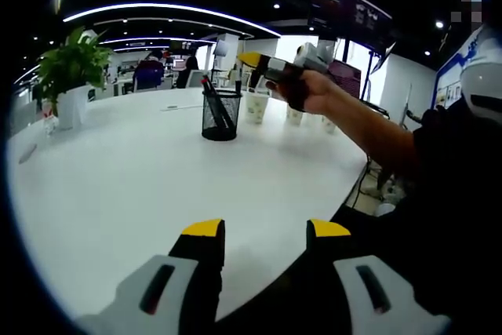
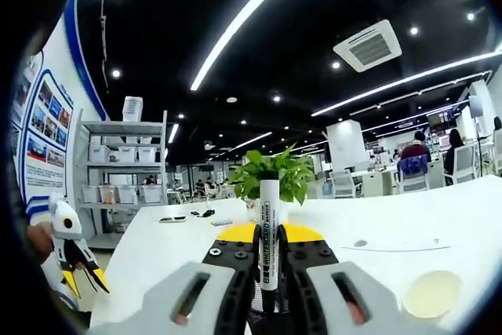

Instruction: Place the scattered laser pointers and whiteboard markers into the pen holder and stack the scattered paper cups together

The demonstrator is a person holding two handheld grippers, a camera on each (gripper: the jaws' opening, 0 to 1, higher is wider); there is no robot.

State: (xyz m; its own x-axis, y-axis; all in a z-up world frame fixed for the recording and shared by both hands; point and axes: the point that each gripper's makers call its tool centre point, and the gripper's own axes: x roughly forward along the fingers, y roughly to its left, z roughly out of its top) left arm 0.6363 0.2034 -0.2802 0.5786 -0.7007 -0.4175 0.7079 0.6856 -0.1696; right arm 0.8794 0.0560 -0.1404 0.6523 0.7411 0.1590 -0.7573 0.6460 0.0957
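In the right gripper view my right gripper (image 2: 270, 234) is shut on a white whiteboard marker (image 2: 269, 202) that stands upright between its yellow-tipped jaws. The left gripper view shows a hand holding that right gripper (image 1: 252, 60) just above and right of the black mesh pen holder (image 1: 220, 115), which has dark markers in it. Paper cups (image 1: 256, 106) stand behind the holder on the white table (image 1: 141, 186). One more paper cup (image 2: 431, 294) lies below, seen from above. My left gripper (image 1: 267, 233) hangs open over the table's near edge with nothing in it, and it shows again as the left gripper (image 2: 85, 282).
A green plant in a white pot (image 1: 70, 76) stands at the table's far left, and the plant (image 2: 271, 174) sits right behind the held marker. The person's arm (image 1: 376, 127) reaches across the right side. Shelves with boxes (image 2: 125, 170) and office desks lie beyond.
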